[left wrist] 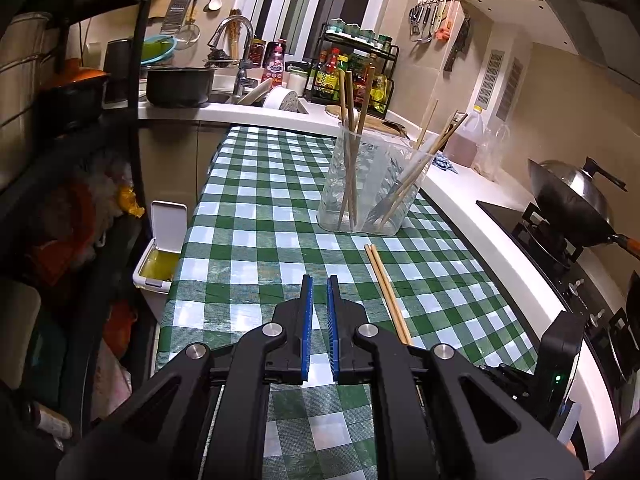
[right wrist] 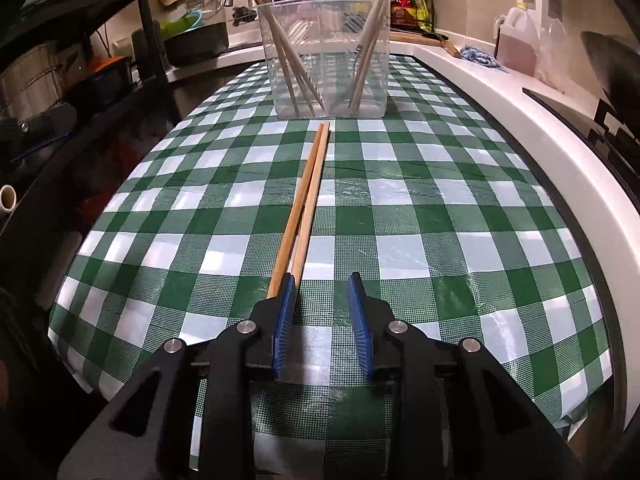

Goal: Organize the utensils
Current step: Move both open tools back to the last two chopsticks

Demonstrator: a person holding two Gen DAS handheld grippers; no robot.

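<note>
While the two chopsticks (right wrist: pixel 304 200) lie flat on the checked cloth (right wrist: pixel 440 220) mid-frame, below the clear tub (right wrist: pixel 324 56), the right gripper (right wrist: pixel 322 284) gapes empty and the left gripper (left wrist: pixel 320 284) is closed.

The near ends of the two chopsticks (right wrist: pixel 306 196) disappear behind the right gripper (right wrist: pixel 320 286). The top edge cuts off the utensils standing in the clear container (right wrist: pixel 326 80). Bottle labels are too small to read.

Left tool (left wrist: pixel 320 280) closed, right tool (right wrist: pixel 322 280) parted
</note>
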